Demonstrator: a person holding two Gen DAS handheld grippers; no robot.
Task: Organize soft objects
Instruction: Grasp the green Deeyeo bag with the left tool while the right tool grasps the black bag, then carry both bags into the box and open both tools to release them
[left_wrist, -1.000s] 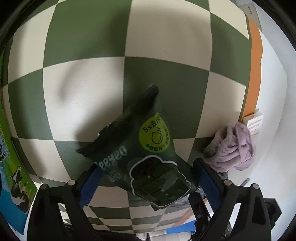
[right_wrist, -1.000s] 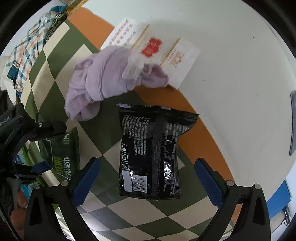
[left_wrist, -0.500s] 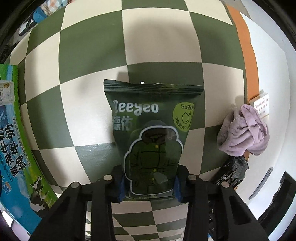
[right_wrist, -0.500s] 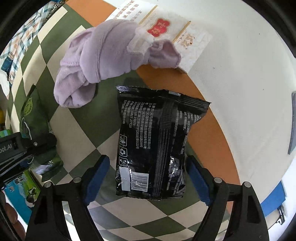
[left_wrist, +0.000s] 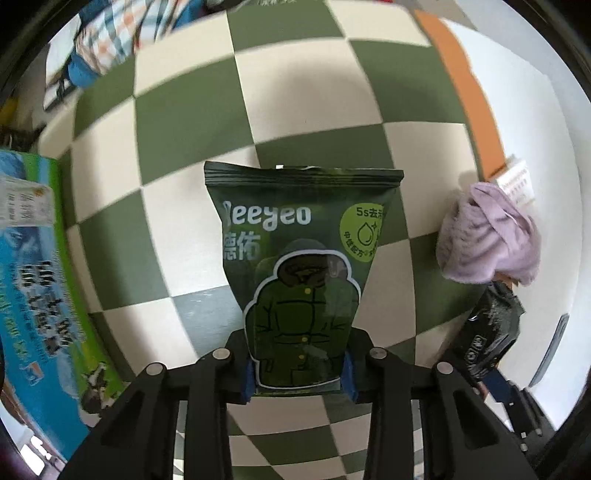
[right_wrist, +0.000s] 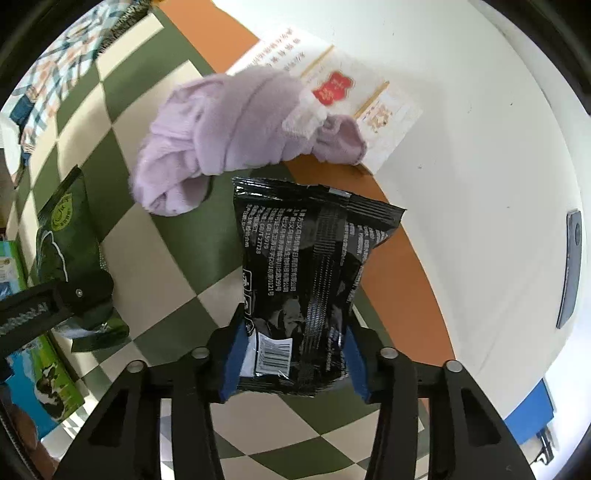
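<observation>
My left gripper (left_wrist: 298, 373) is shut on the bottom edge of a dark green wipes packet (left_wrist: 301, 266) printed with a jacket drawing, held over the green and cream checkered cloth (left_wrist: 184, 110). My right gripper (right_wrist: 291, 365) is shut on the bottom of a black foil packet (right_wrist: 306, 273). A crumpled lilac towel (right_wrist: 236, 133) lies just beyond the black packet. The towel (left_wrist: 487, 236) and the black packet (left_wrist: 491, 328) also show at the right of the left wrist view. The green packet (right_wrist: 70, 243) and the left gripper show at the left of the right wrist view.
A blue and green carton (left_wrist: 33, 280) lies at the left of the cloth. A plaid cloth (left_wrist: 110, 33) lies at the far left corner. A white printed card (right_wrist: 354, 92) lies under the towel. An orange band (right_wrist: 399, 280) edges the cloth beside a white surface (right_wrist: 480, 147).
Both grippers have closed: the left on the green packet, which turned upright between the fingers, the right on the black packet. Both packets now sit gripped and closer to the cameras.
</observation>
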